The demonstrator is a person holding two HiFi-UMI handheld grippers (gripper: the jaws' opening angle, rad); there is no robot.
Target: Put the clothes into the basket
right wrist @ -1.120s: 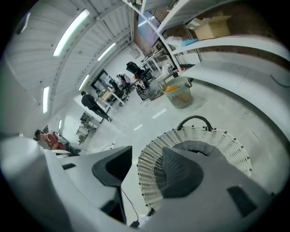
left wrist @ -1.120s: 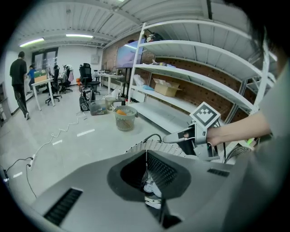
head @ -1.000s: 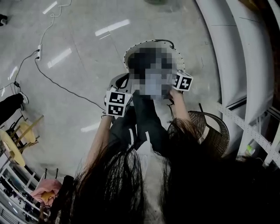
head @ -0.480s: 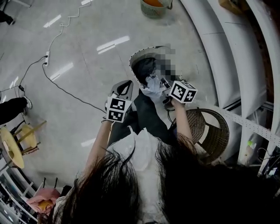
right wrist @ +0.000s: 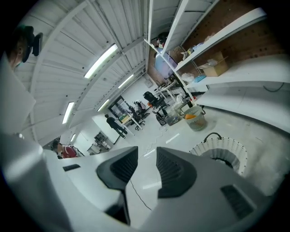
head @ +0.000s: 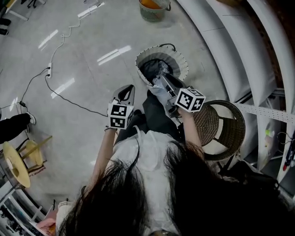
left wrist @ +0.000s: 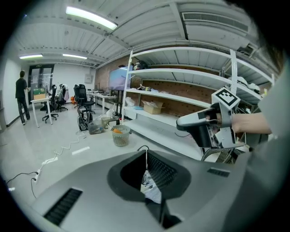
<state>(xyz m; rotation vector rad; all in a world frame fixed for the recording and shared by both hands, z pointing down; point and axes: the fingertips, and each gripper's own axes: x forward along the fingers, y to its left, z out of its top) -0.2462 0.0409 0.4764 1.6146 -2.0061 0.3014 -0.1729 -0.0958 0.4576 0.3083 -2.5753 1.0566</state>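
As open floor [head: 87, 69] borders the basket [head: 139, 69], left fingers [left wrist: 161, 170] sit clenched; right fingers [right wrist: 174, 170], just narrowed, gape empty.

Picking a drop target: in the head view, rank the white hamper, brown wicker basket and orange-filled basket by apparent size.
1. brown wicker basket and white hamper: about alike; wicker is nearer.
2. orange-filled basket: smallest, farthest.
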